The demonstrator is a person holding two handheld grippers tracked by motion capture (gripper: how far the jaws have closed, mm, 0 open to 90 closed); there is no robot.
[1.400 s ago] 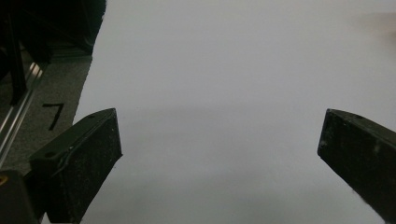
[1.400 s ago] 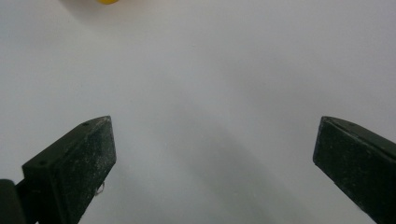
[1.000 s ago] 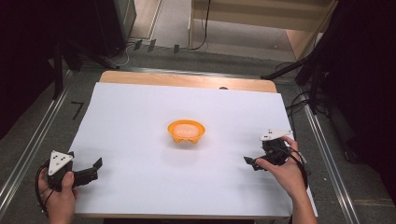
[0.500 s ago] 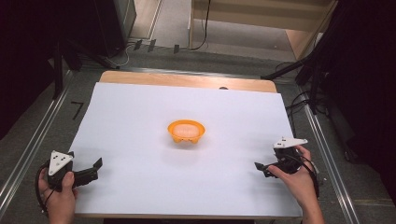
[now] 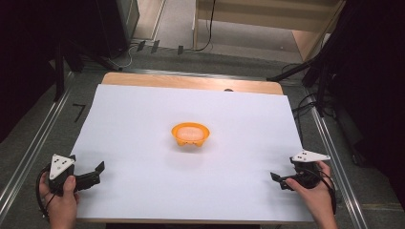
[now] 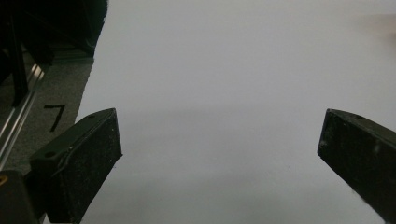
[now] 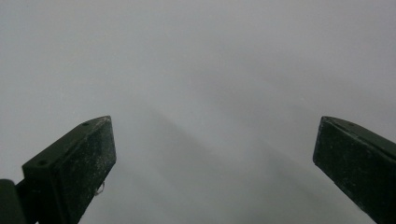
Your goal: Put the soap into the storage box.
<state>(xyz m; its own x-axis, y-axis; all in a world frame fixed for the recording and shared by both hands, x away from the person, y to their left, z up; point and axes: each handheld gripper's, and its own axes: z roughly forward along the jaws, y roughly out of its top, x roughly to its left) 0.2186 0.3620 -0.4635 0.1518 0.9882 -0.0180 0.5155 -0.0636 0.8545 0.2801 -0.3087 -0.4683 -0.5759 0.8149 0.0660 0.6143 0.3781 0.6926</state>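
Note:
An orange bowl (image 5: 191,134) with something pale inside it stands at the middle of the white sheet (image 5: 143,124). My left gripper (image 5: 97,173) rests near the front left corner, held in a hand, its jaws wide apart with nothing between them. In the left gripper view its fingers (image 6: 79,158) frame bare white sheet (image 6: 224,93). My right gripper (image 5: 280,182) sits near the front right corner, also open and empty. The right gripper view has its fingers (image 7: 70,172) spread over blank white sheet (image 7: 210,84). Both grippers are well away from the bowl.
The sheet covers a wooden table (image 5: 191,82) whose far edge shows as a bare strip. Metal rails (image 5: 28,152) run along both sides. Cables (image 5: 305,102) and dark stands crowd the floor to the right and behind.
The right gripper has drawn back toward the front right corner of the sheet and lowered. The left gripper and the bowl have stayed in place.

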